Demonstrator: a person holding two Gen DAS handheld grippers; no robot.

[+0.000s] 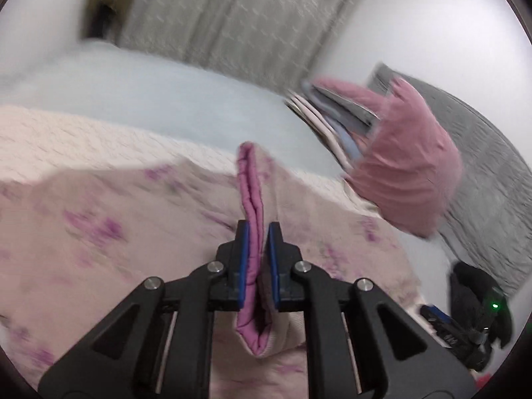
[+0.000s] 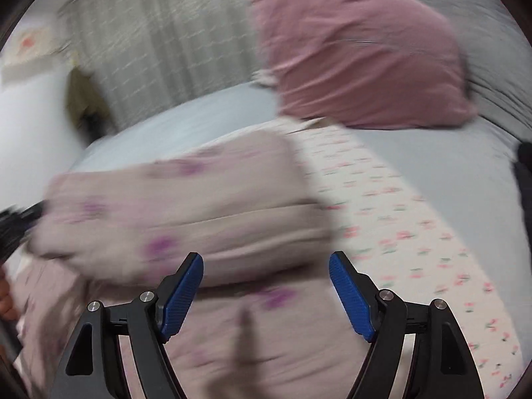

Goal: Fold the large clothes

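Floral garment [image 1: 109, 232]: pale pink w/ purple blooms, lying on the bed [image 1: 166, 99], below-left of the pink pillow [image 1: 405, 166]. Your left gripper [image 1: 259, 229] is pinching its mauve-lined folded edge. Your right gripper [image 2: 266, 262] is spread wide, nothing between pads, over what looks like the same fabric; blurry.

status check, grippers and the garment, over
left gripper shut on garment edge. right gripper open, empty. pink pillow beyond, nothing blocking.

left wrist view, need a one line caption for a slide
Left gripper shut on the pink-edged hem of a floral garment spread on the bed, a pink pillow behind.
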